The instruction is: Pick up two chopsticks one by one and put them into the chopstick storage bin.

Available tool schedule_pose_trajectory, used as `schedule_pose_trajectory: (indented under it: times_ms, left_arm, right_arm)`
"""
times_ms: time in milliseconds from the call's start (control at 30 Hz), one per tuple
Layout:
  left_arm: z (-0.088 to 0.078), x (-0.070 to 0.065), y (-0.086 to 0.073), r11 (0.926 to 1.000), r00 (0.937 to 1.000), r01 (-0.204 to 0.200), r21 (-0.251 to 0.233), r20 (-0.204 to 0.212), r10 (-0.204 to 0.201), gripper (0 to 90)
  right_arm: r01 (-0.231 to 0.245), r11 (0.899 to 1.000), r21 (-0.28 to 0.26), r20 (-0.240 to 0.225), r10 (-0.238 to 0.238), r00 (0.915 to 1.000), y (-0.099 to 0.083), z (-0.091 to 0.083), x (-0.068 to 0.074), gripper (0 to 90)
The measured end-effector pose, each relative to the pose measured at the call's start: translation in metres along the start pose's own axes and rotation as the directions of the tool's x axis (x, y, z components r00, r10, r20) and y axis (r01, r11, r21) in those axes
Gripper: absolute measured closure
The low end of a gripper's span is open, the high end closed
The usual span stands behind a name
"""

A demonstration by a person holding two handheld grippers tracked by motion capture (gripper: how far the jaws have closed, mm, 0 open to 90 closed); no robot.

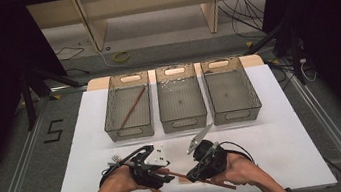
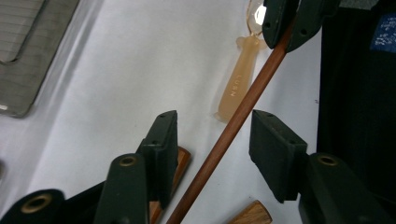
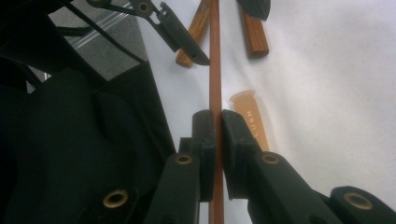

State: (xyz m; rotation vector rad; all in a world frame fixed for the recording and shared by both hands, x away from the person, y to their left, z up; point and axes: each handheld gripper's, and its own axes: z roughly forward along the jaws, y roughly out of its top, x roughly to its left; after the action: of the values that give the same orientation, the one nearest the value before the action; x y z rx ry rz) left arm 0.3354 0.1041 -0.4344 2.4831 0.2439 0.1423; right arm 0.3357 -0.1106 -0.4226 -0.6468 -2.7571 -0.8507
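A grey floor (image 1: 9,149) lay around the white-topped bench (image 1: 283,125). Pale wooden furniture legs (image 1: 90,26) stood at upper centre, with loose cables (image 1: 242,10) at upper right and darkness on both sides.

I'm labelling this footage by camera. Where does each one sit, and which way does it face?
High view: above the near edge, looking down on the white table; both forearms enter below.
Left gripper view: rides the left tool, open around the brown stick.
Right gripper view: rides the right tool, clamped on it.
Shared: stick, translucent handle.
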Motion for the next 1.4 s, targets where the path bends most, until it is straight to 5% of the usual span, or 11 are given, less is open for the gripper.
schedule_pose_trajectory:
  times_ms: [633,1033,1200,1400]
  left_arm:
    - [0.005,-0.005,0.0,0.9964,0.9943,-0.078,0.035,0.076,0.075,72.4]
    - [0.007,-0.011,0.001,0.9898,0.979,-0.139,0.029,0.154,0.133,82.5]
    - [0.006,-0.012,0.004,0.9906,0.9842,-0.13,0.04,0.126,0.124,84.2]
    - [0.001,-0.004,0.001,0.9967,0.9955,-0.069,0.041,0.068,0.066,84.2]
  right_arm:
    - [0.061,0.998,0.024,-0.034,-0.06,0.9976,0.0,0.004,0.0,85.0]
    - [0.11,0.994,0.029,-0.067,-0.108,0.992,-0.003,0.001,-0.005,82.0]
    - [0.067,0.998,-0.003,-0.037,-0.067,0.9971,-0.003,-0.008,-0.011,75.5]
    - [0.001,0.991,-0.133,0.0,-0.001,1.0,-0.004,-0.039,-0.021,56.5]
